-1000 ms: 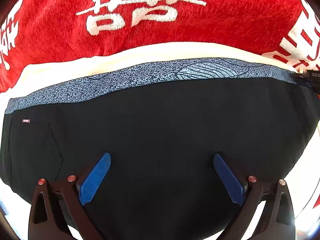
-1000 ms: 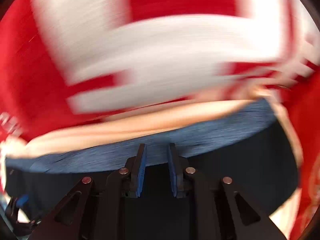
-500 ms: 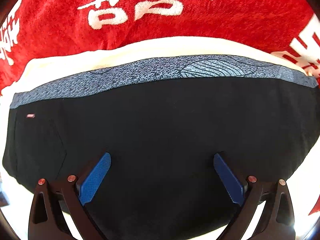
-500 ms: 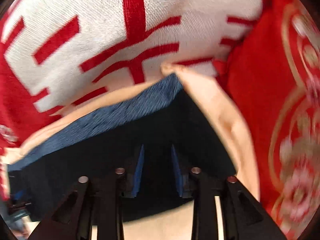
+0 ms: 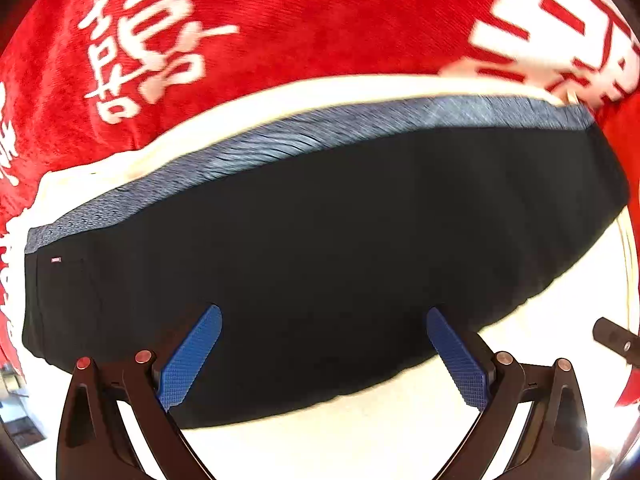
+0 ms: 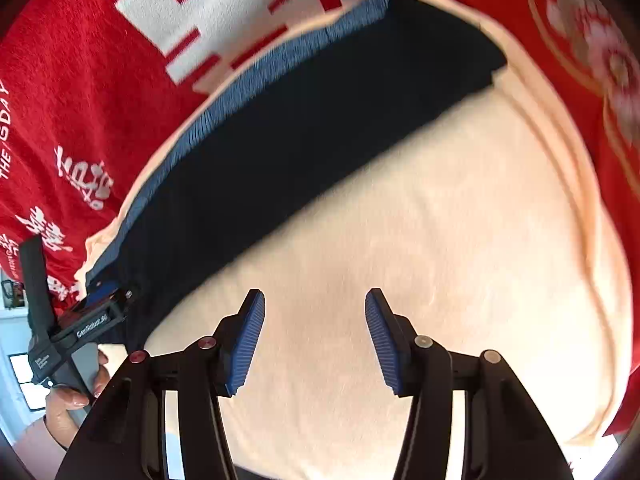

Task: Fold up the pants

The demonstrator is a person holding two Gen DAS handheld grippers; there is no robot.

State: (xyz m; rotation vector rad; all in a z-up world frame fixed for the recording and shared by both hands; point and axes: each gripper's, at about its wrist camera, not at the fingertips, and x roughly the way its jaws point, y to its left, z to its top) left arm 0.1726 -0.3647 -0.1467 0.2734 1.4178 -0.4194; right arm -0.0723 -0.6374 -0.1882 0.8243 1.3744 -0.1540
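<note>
The black pants [image 5: 320, 248] lie folded into a flat band on a cream cloth [image 5: 400, 420], with their blue-grey waistband [image 5: 320, 132] along the far edge. My left gripper [image 5: 324, 350] is open, its blue pads just above the near edge of the pants, holding nothing. In the right wrist view the pants [image 6: 304, 128] run diagonally from lower left to upper right. My right gripper [image 6: 314, 340] is open and empty over the cream cloth [image 6: 440, 240], apart from the pants. The left gripper [image 6: 96, 316] shows at the pants' left end.
A red blanket with white characters [image 5: 280, 20] lies under and beyond the cream cloth, and it also shows in the right wrist view [image 6: 80, 100]. The person's hand [image 6: 68, 404] holds the left gripper at the lower left.
My right gripper has let go of the pants, opened, and pulled back over the cream cloth. The left gripper stays open and has shifted slightly back and to the left.
</note>
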